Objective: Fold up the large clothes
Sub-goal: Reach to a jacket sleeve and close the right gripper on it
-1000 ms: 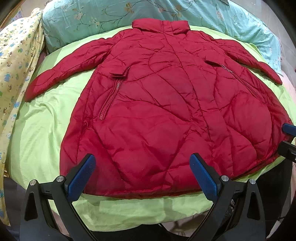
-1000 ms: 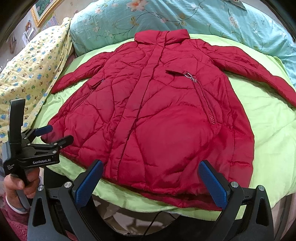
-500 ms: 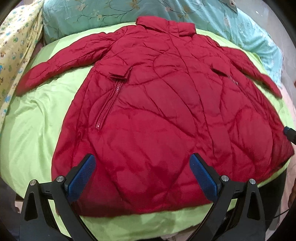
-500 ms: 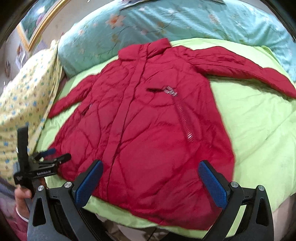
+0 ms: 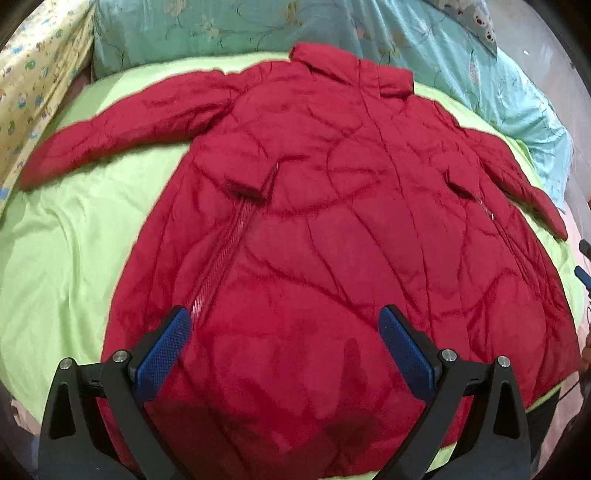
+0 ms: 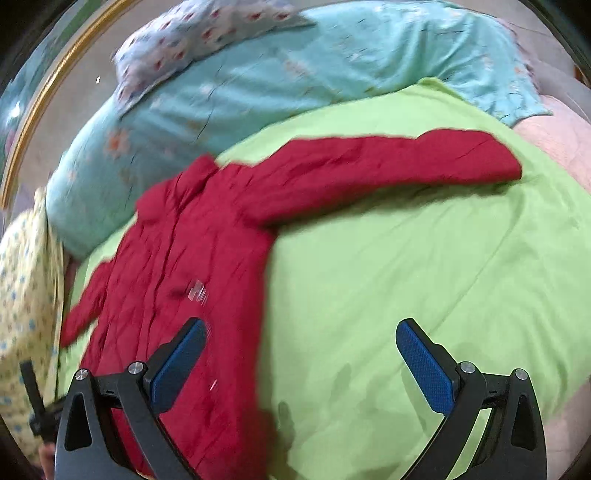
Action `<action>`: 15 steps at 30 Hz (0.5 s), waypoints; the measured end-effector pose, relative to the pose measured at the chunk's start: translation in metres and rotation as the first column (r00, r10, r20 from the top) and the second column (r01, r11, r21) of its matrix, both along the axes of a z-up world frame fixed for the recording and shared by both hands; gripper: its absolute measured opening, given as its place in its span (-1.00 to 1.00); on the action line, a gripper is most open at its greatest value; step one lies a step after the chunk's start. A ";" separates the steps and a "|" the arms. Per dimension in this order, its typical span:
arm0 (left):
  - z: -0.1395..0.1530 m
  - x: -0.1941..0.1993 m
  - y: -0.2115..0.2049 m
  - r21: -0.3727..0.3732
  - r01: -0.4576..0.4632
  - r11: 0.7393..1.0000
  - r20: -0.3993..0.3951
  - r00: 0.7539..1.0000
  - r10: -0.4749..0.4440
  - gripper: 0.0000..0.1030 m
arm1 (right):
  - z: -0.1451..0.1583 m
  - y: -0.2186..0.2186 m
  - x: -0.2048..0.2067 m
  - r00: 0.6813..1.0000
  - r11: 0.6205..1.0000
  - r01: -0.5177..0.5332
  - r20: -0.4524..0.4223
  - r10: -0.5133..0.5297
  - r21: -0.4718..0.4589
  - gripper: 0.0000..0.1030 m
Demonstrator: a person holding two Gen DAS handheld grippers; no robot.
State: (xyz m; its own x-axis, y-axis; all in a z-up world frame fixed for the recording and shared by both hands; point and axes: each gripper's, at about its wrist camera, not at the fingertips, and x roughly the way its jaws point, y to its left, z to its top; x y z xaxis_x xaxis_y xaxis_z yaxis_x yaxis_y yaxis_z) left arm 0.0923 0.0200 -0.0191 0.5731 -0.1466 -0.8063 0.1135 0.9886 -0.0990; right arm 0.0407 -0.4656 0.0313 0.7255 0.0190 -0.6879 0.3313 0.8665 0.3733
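Note:
A red quilted coat (image 5: 332,240) lies flat and face up on a lime green bed cover (image 5: 66,251), collar at the far end, both sleeves spread out. My left gripper (image 5: 284,343) hovers open over the coat's lower front, nothing between its blue pads. In the right wrist view the coat (image 6: 192,266) fills the left side, and its right sleeve (image 6: 388,166) stretches across the green cover (image 6: 424,277). My right gripper (image 6: 303,354) is open above the coat's right edge and the bare cover. The view is blurred.
A teal floral quilt (image 5: 221,33) lies bunched behind the collar. A yellow patterned blanket (image 5: 33,85) borders the bed's left side. The left gripper's handle (image 6: 35,402) shows at the lower left of the right wrist view. A gold picture frame (image 6: 44,99) hangs beyond.
Both grippers have moved forward over the bed. The left now hangs over the coat's lower front. The right has swung to the right, toward the outstretched sleeve. Both stay open.

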 end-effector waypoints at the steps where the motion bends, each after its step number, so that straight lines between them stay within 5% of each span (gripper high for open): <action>1: 0.001 0.003 0.000 -0.007 0.006 1.000 0.013 1.000 -0.005 0.98 | 0.000 -0.014 0.003 1.000 1.000 0.026 0.010 -0.026 0.007 0.97; 5: 0.001 0.014 -0.003 -0.013 0.015 1.000 0.016 1.000 -0.015 0.98 | -0.013 -0.054 0.024 0.992 0.991 0.121 0.031 -0.123 0.051 0.92; 9: -0.002 0.023 -0.014 0.051 0.044 0.998 -0.016 0.999 -0.044 0.98 | -0.026 -0.096 0.040 0.972 0.969 0.231 0.032 -0.235 0.084 0.55; 11: -0.002 0.027 -0.021 0.098 0.066 0.993 -0.017 0.998 -0.065 0.98 | -0.033 -0.114 0.048 0.958 0.953 0.278 0.042 -0.284 0.122 0.51; 15: -0.004 0.036 -0.027 0.086 0.096 0.992 -0.049 0.995 -0.092 0.98 | -0.050 -0.144 0.062 0.929 0.912 0.356 0.029 -0.370 0.204 0.28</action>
